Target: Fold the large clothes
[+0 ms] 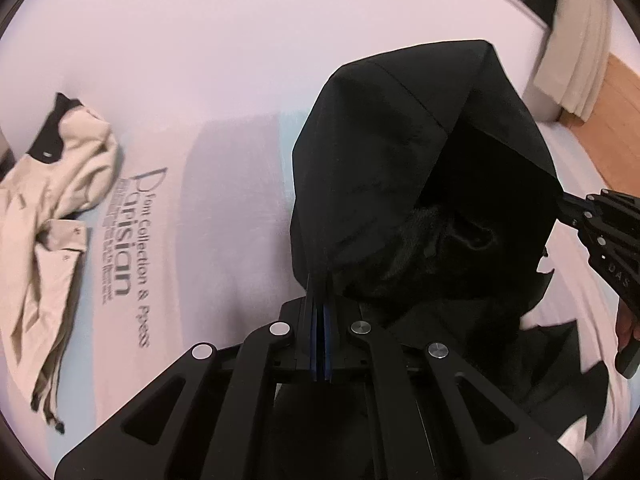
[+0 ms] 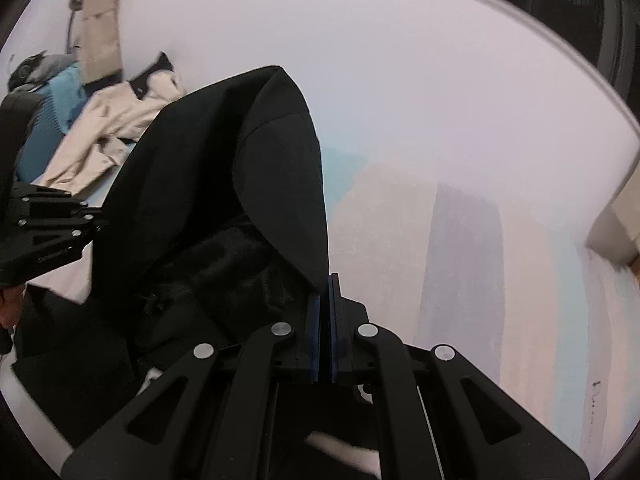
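Covering: the bed [image 1: 224, 60] is spread with a pale sheet; grey lettering [image 1: 132, 256] is printed on it, left of the coat.
Coat: a black coat [image 1: 400, 168] is held up over the bed by two edges, draped as a peak between the grippers; its lower part is left lying on the sheet. A fuzzy dark lining is seen inside.
Beige garment: a crumpled beige garment [image 1: 52, 220] with a dark collar is laid on the bed, well apart from the coat, to its left.
Blue garment: a blue garment [image 2: 48, 120] is seen beyond the beige one, farther from the coat.
Left gripper: the left gripper [image 1: 320, 304] is clamped on the coat's left edge, cloth pinched between the blue pads [image 1: 329, 332].
Right gripper: the right gripper [image 2: 325, 296] is clamped on the coat's right edge, jaws nearly together.
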`<state>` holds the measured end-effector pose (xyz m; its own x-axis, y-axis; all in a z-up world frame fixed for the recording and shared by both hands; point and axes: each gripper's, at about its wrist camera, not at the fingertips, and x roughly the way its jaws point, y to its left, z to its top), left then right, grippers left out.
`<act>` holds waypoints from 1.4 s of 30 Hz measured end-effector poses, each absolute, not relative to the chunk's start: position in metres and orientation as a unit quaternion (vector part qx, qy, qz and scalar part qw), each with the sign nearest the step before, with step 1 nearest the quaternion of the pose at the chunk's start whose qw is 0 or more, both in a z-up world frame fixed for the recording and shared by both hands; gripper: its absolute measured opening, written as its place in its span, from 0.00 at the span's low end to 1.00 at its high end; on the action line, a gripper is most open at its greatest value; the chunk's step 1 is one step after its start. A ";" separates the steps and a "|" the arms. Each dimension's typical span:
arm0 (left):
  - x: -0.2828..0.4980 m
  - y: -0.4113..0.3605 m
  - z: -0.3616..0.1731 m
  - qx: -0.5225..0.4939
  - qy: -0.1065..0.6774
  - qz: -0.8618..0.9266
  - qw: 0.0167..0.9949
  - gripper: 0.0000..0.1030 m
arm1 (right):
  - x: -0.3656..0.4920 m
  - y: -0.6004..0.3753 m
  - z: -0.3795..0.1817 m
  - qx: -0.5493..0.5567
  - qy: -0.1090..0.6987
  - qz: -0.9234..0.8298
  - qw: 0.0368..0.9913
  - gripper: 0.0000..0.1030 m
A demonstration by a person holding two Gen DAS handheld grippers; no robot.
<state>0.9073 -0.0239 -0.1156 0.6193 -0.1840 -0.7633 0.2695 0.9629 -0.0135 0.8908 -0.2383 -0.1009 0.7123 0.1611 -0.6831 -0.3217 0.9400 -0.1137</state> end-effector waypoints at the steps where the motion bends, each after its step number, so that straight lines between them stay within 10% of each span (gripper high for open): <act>1: 0.897 -0.023 -0.110 0.058 0.410 -0.127 0.901 0.01 | 0.880 -0.237 -0.097 -0.111 0.350 0.131 0.921 0.02; 16: 0.734 -0.028 -0.079 0.077 0.358 -0.113 0.924 0.01 | 0.699 -0.238 -0.069 -0.162 0.310 0.127 0.928 0.02; 42: 0.588 -0.007 -0.218 0.081 0.463 -0.067 0.880 0.02 | 0.596 -0.239 -0.194 -0.178 0.416 0.102 0.886 0.02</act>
